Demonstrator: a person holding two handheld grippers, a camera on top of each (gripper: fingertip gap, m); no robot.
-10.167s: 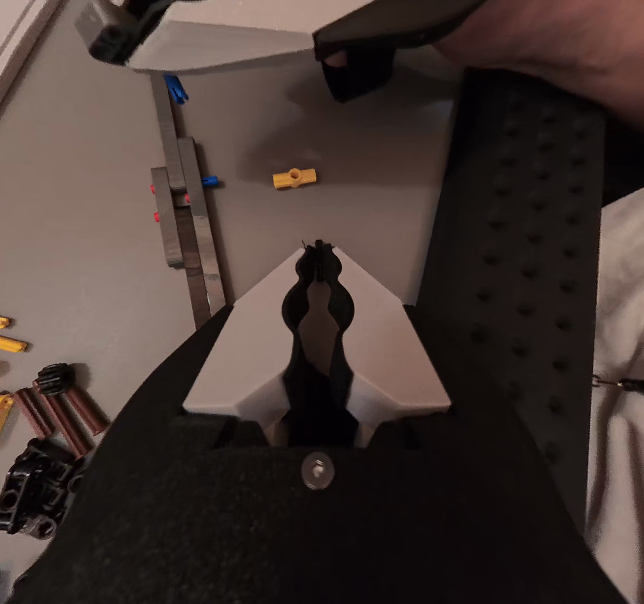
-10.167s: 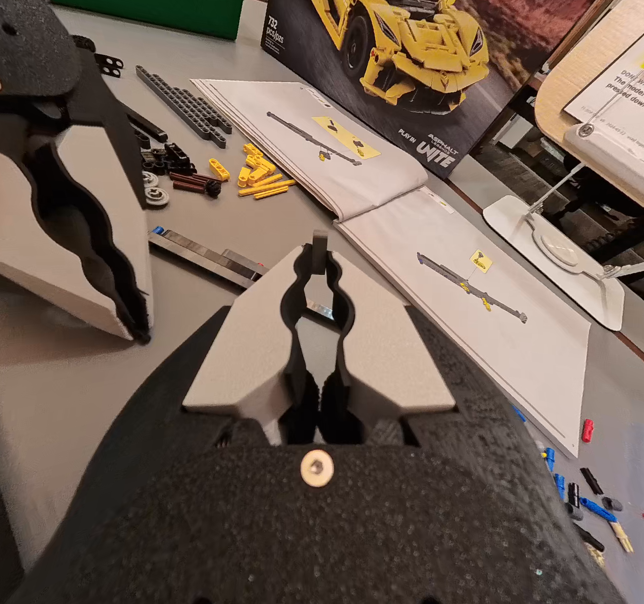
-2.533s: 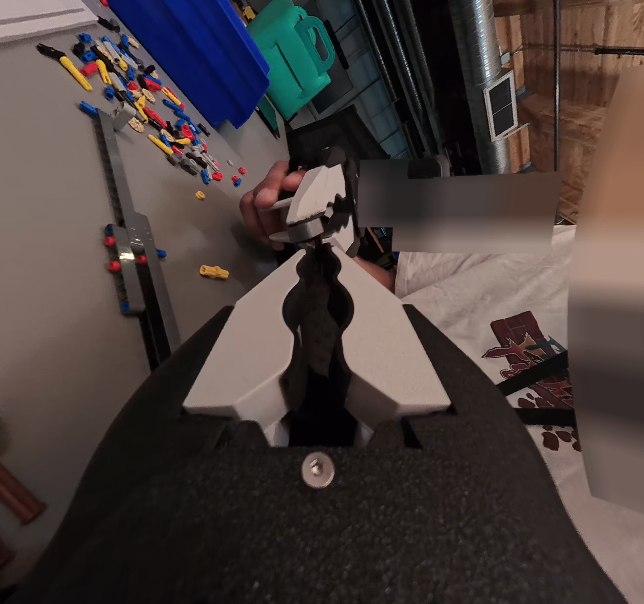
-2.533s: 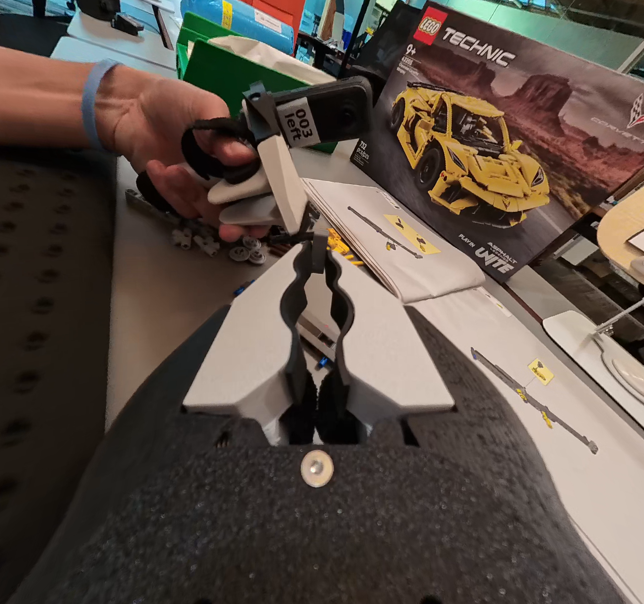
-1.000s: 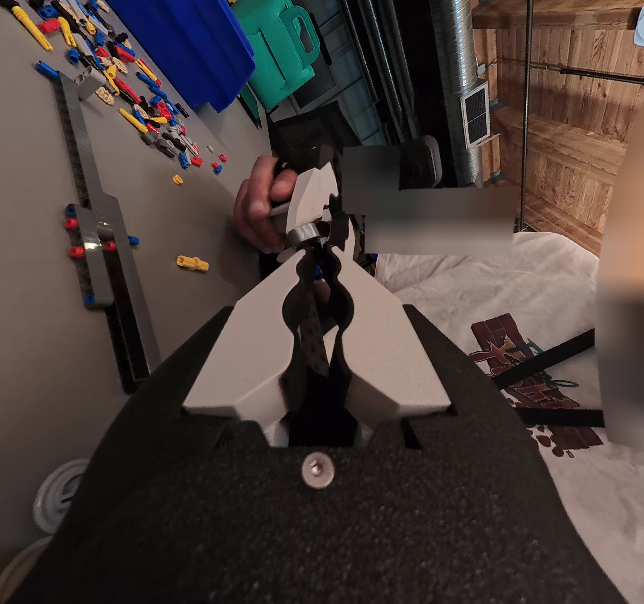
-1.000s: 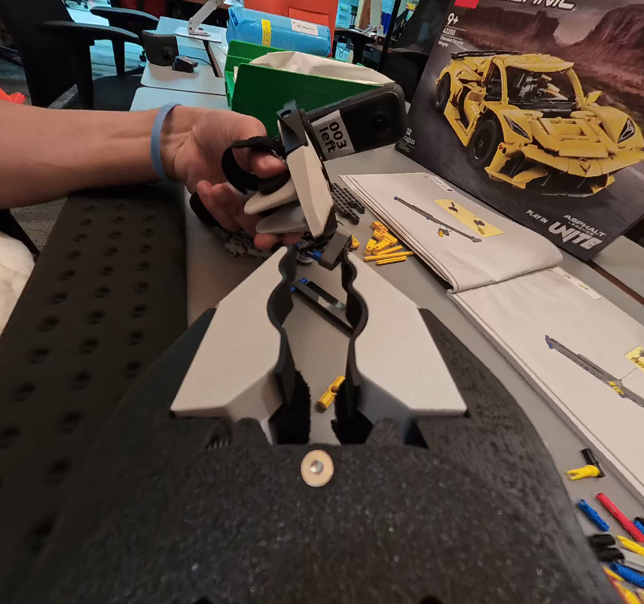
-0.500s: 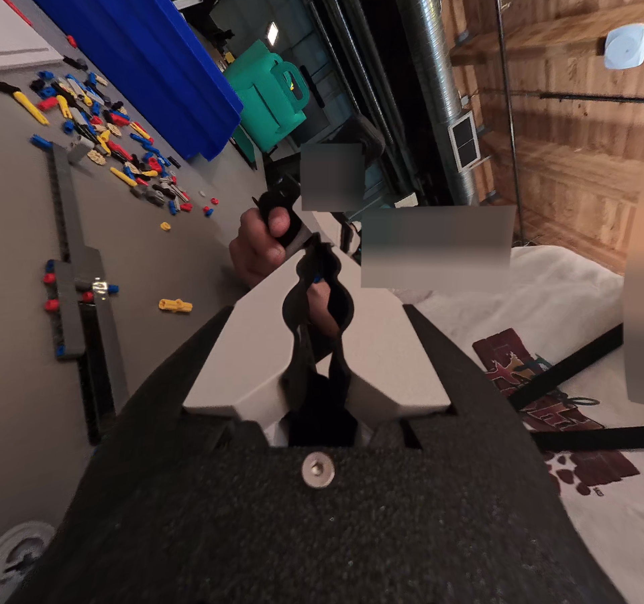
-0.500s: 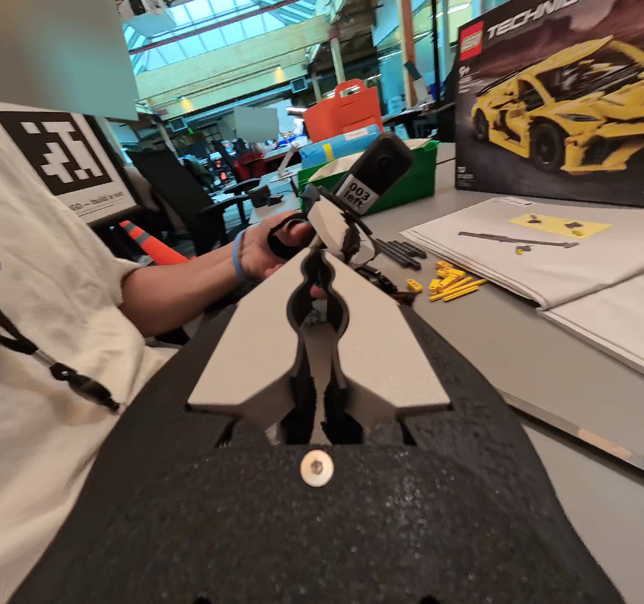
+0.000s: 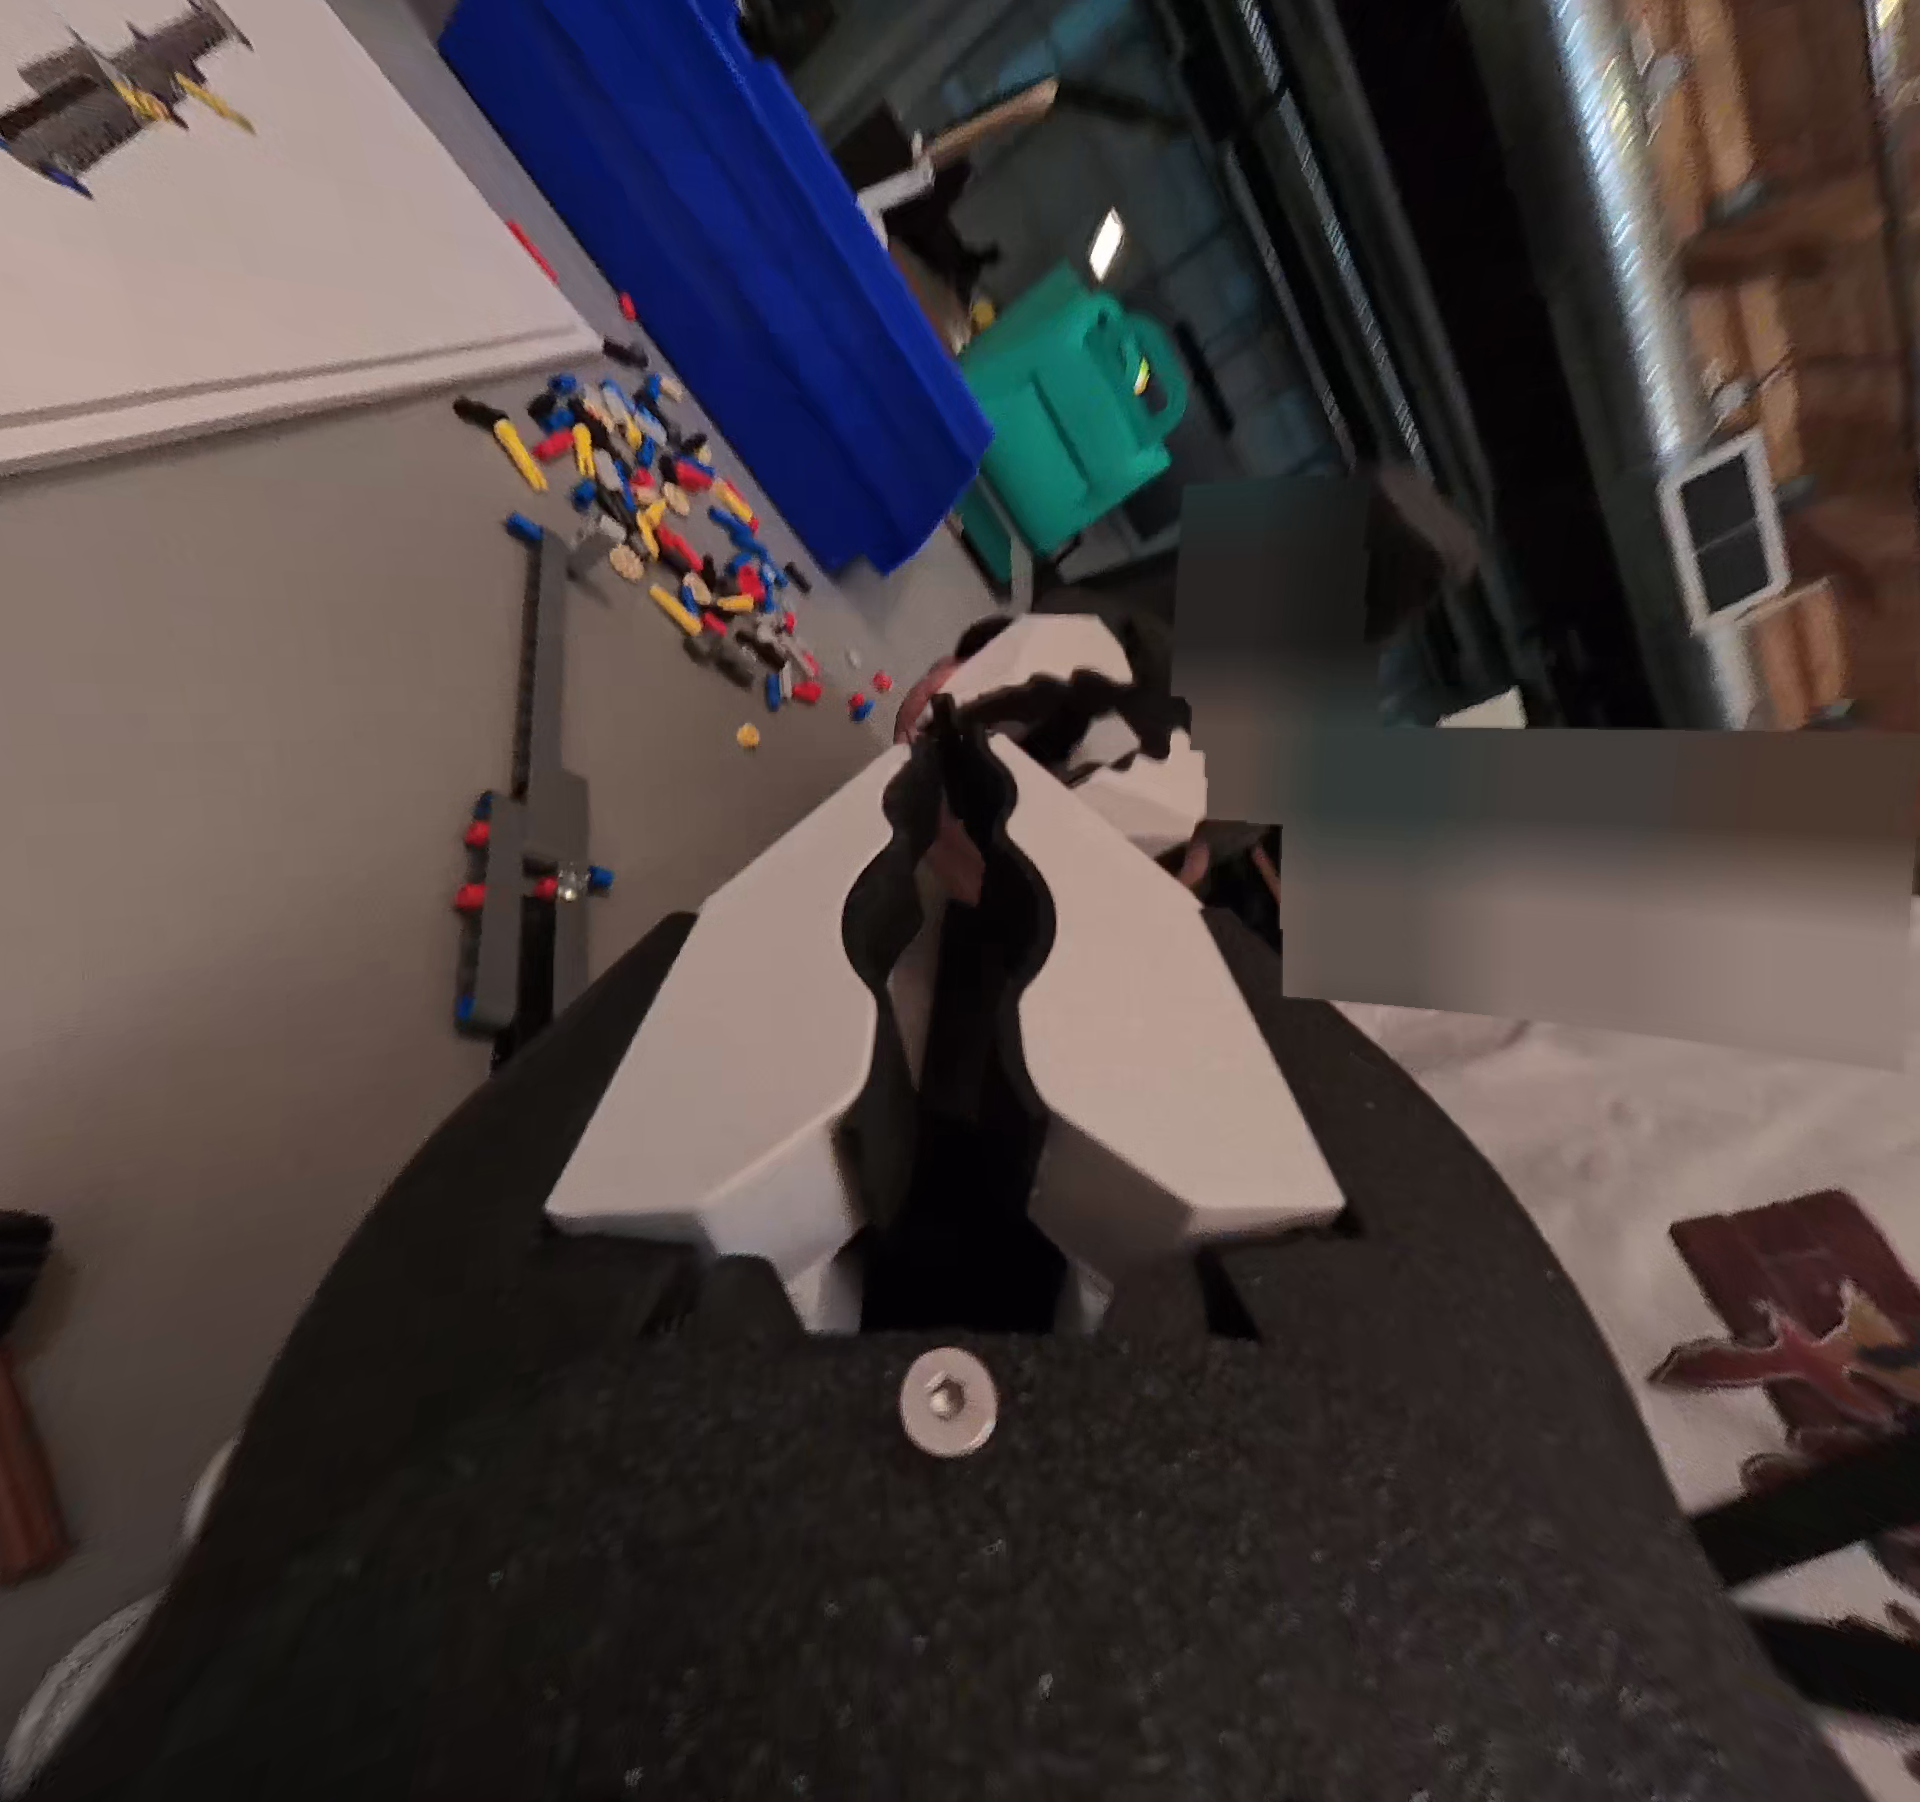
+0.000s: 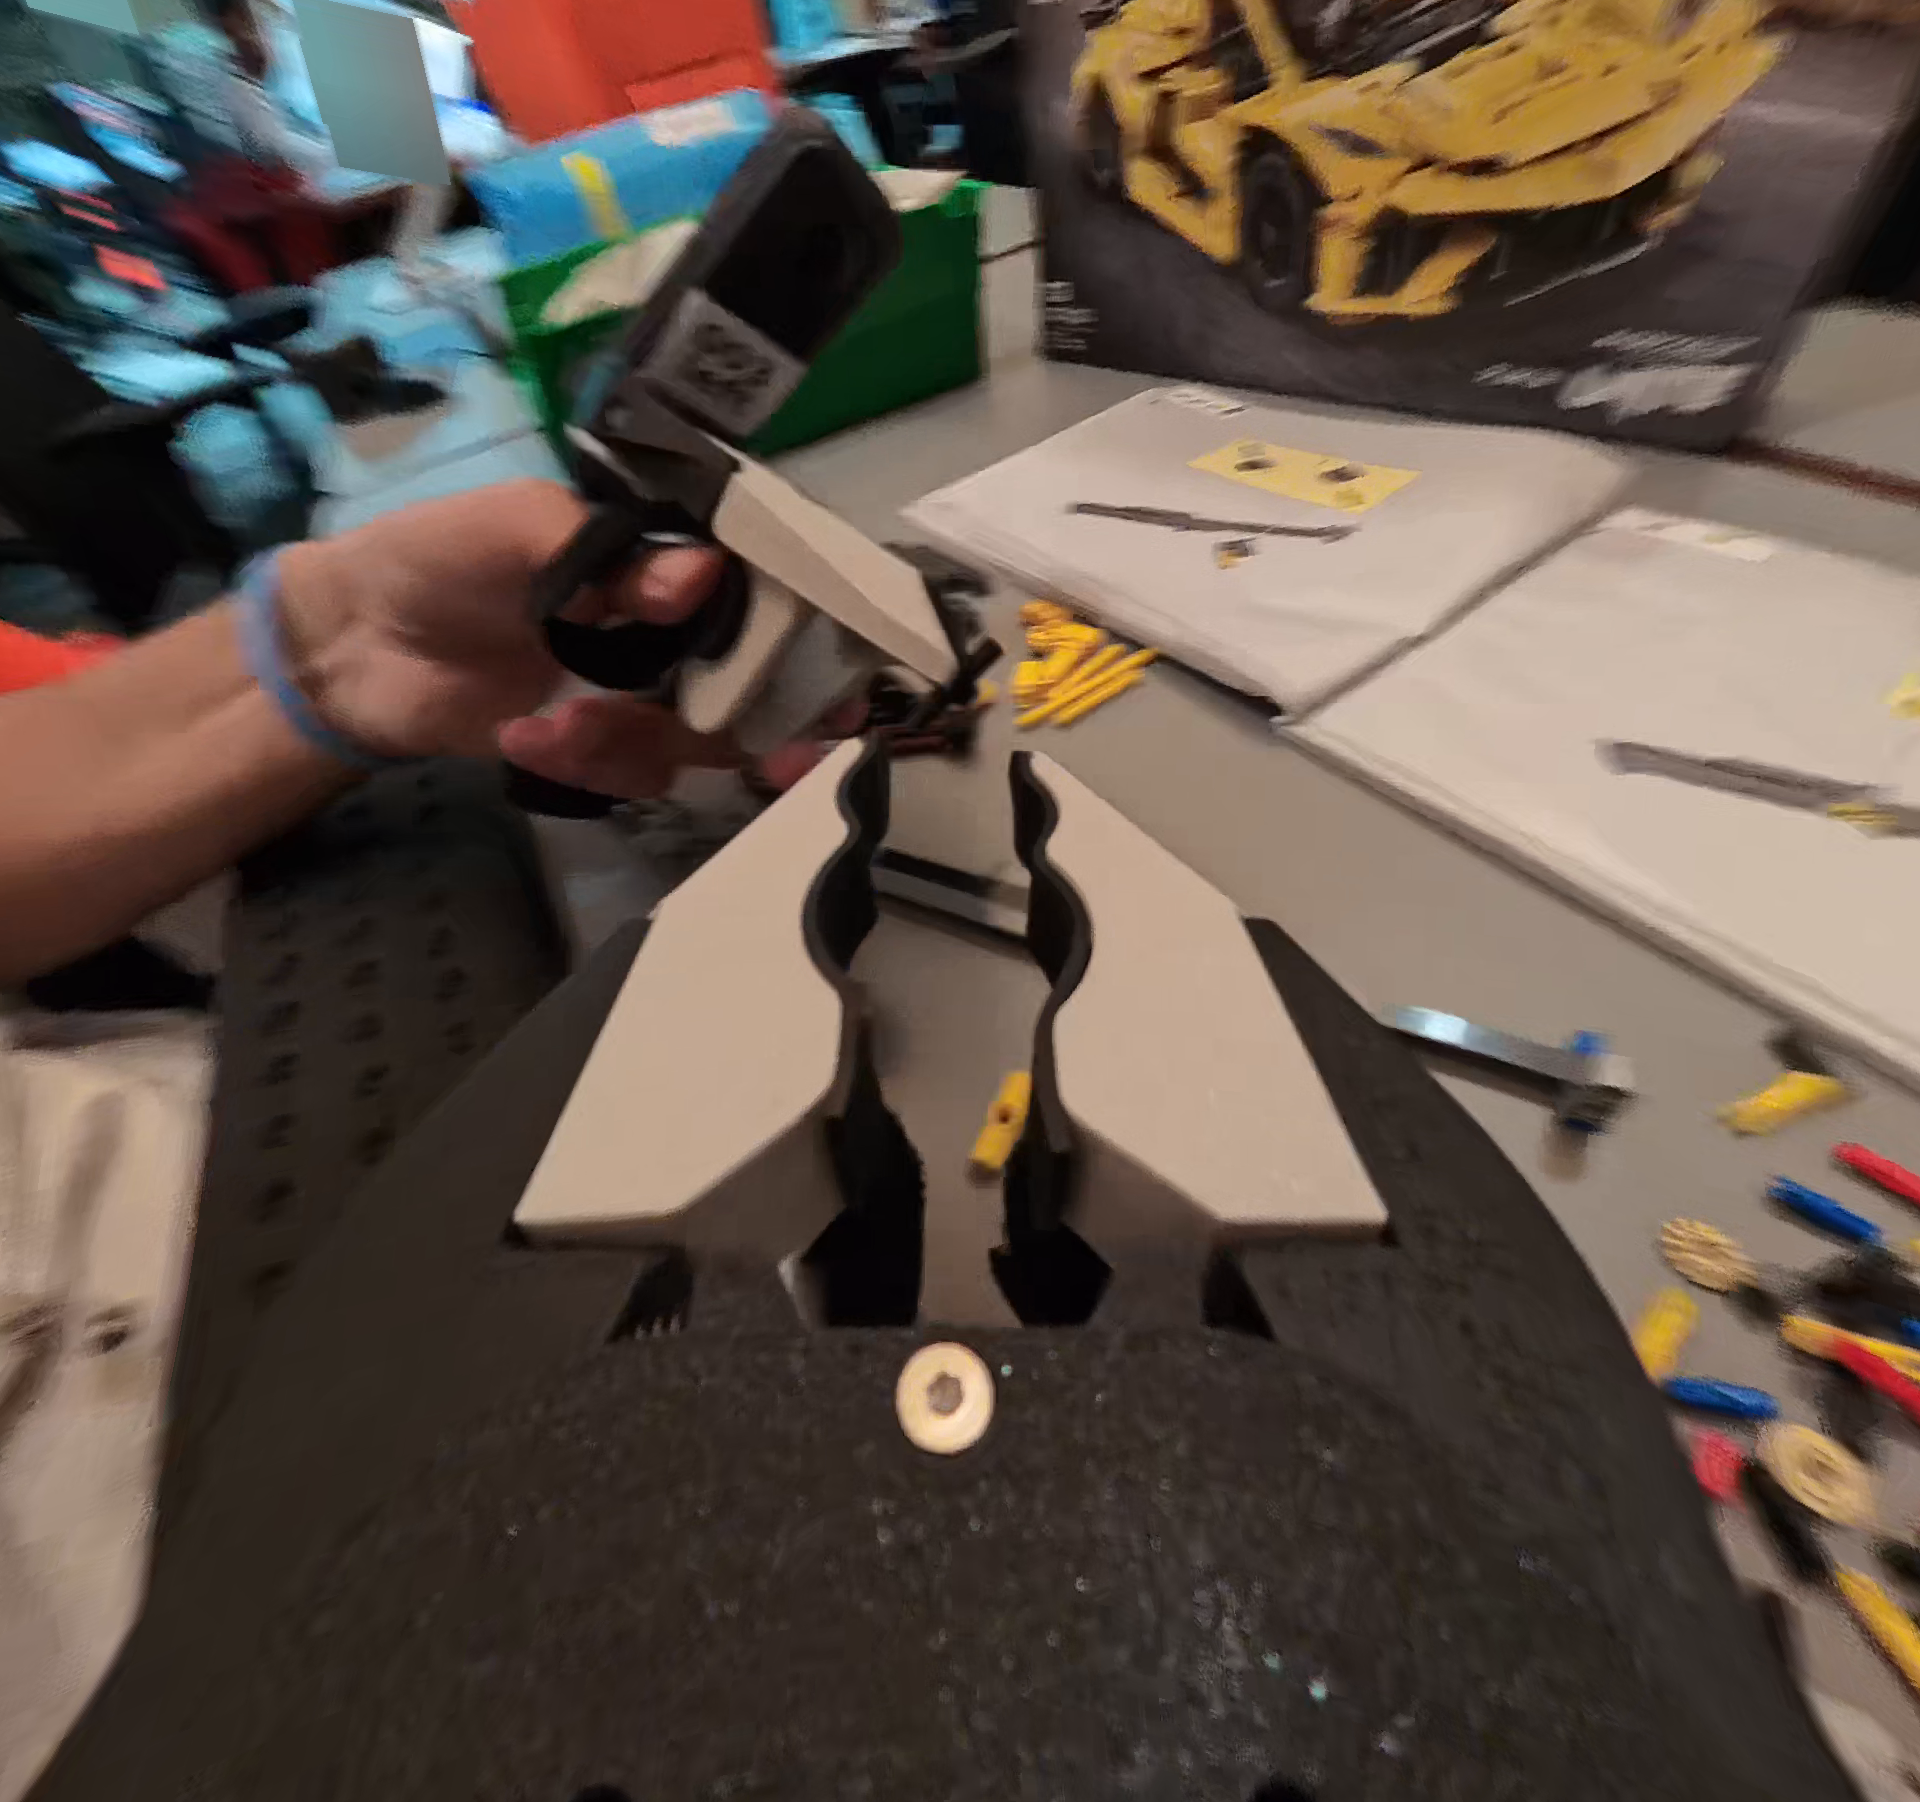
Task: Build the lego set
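Right gripper (image 10: 943, 765): we see it spread wide with nothing between the fingers; half a second ago it was nearly pressed together, so we judge it has just let go.
Left gripper (image 9: 948, 726): pinching a small black piece (image 10: 961, 677), hard to identify through blur, held above the grey table (image 10: 1226, 879).
Meaning: the piece now rides with the left alone, ready for fitting.
Build: long grey beam assembly (image 9: 535, 879) on the table, loose pins (image 9: 675, 516) beyond it.
Reference: instruction booklet (image 10: 1299, 526) open nearby.

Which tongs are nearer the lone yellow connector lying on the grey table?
Right. The right tongs hang open directly above the yellow connector; the left tongs sit farther back, shut on a small black piece.
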